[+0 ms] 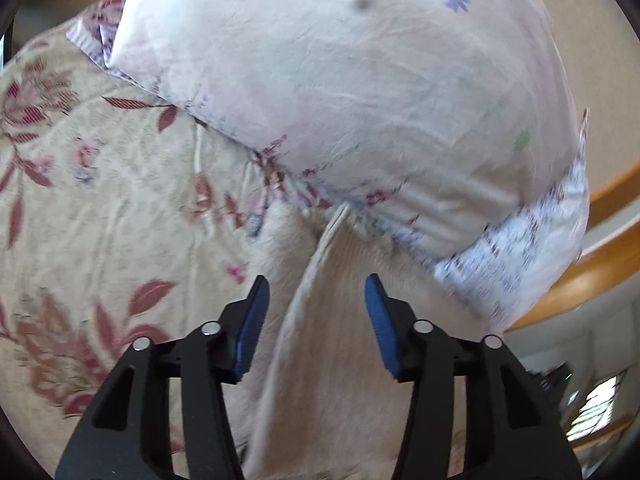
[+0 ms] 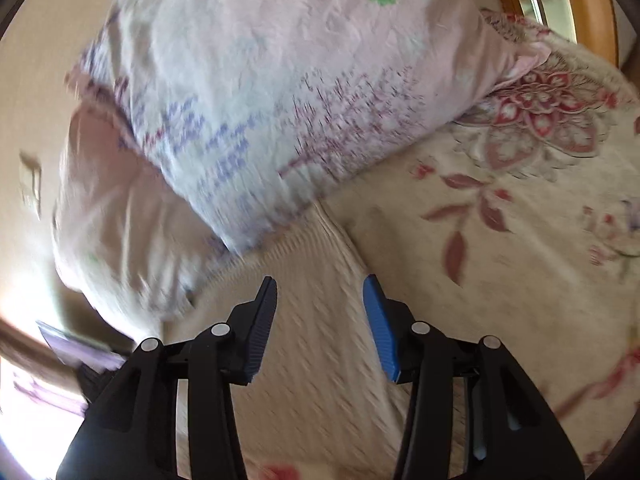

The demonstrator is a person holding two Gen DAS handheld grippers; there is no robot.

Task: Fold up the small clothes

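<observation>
In the left wrist view, the left gripper [image 1: 316,304] hangs with its blue-padded jaws parted and nothing between them, pointing down at a cream ribbed knit garment [image 1: 352,320] that lies on the cream bedspread with red leaf and flower print [image 1: 100,200], its far edge tucked against the pale pink pillow with small purple and green flowers [image 1: 340,100] at the head of the bed. A raised seam or folded edge runs up the cloth just between the jaws; I would judge the next good move is to come down on that edge squarely and pinch only one layer, keeping clear of the pillow. In the right wrist view, the right gripper [image 2: 320,304] is likewise parted and empty above the same garment [image 2: 320,320], whose far corner meets the pillow [image 2: 260,100] near the bed's head; the picture is smeared, so finer detail is lost. Both grips should close level with each other so the fold stays straight. I count one garment, one bedspread, two grippers, and at least one pillow, with perhaps a second behind.
</observation>
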